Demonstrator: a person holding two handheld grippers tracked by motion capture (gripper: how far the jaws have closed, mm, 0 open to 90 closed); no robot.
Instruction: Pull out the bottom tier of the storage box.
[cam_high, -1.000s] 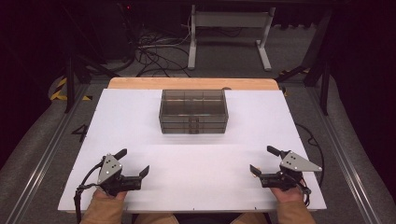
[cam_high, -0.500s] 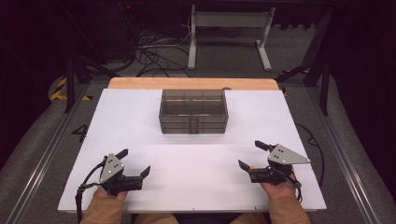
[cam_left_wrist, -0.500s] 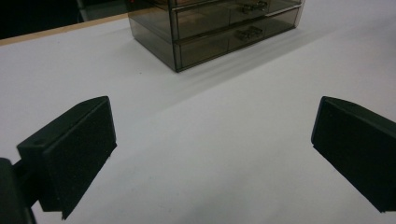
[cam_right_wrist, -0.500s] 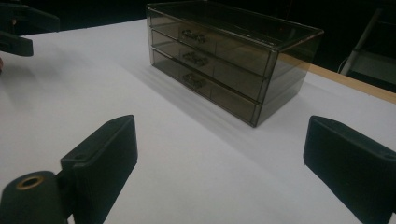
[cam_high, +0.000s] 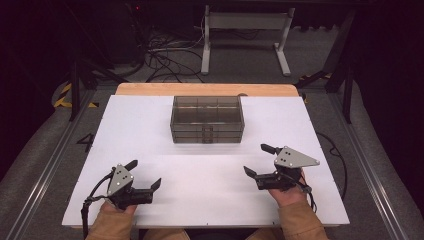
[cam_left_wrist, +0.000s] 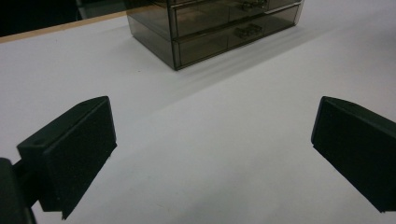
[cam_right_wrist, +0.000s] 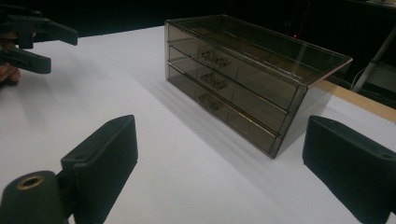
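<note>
Now, w/ jaws spread, your right gripper (cam_high: 261, 160) and left gripper (cam_high: 144, 173) face the drawer box (cam_high: 207, 120) at frame center, ready to reach.

On the white rectangular table top (cam_high: 150, 135), a smoky translucent plastic drawer cabinet (cam_high: 207, 120) stands ahead of both claws, roughly midway between them and well apart from each. The left black two-jaw gripper (cam_high: 146, 174) sits low at the near edge, jaws spread wide and pointing right and forward, with bare white surface between them; a hand in a tan sleeve (cam_high: 107, 225) holds it from behind, and a dark cable loops off its left side. The right black two-jaw gripper (cam_high: 259, 160), topped with a grey three-cornered plate, lies nearer the cabinet than the left one, jaws parted and aimed left, holding nothing.
</note>
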